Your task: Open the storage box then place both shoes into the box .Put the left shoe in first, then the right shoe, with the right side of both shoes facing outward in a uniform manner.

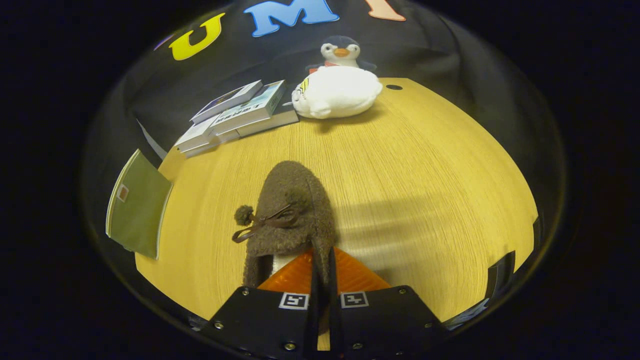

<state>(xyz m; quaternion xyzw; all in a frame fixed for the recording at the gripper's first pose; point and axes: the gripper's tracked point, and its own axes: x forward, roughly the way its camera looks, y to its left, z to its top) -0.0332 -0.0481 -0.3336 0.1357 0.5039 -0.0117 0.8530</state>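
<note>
Gripper (322, 272) is sitting nearly closed, its two fingers (352, 275) drawn together on the thin rear edge of a brown, fuzzy, fleece-like shoe (292, 220); both fingers are pressing on that edge, one from each side. Shoe is pointing away from the fingers, toe towards the far side of the table, with its opening and pale lining just ahead of the fingertips. A thin brown lace with a small pom-pom (243, 215) is hanging off the shoe's left side. Whether the shoe's sole is resting on the table or is lifted off it cannot be told from this view.

Underneath, a light yellow wood-grain table (425, 165) is carrying everything. Well beyond the shoe, at the far edge, a white plush toy (337, 92) is lying on the table, and a grey and white plush penguin with an orange beak (341, 51) is standing just behind it. Beside the white plush, to its left, a loose stack of books (240, 112) is lying flat. Nearer, off the table's left edge, a green flat book or folder (137, 207) is showing. A small dark round hole (394, 87) is sitting in the tabletop to the right of the white plush.
</note>
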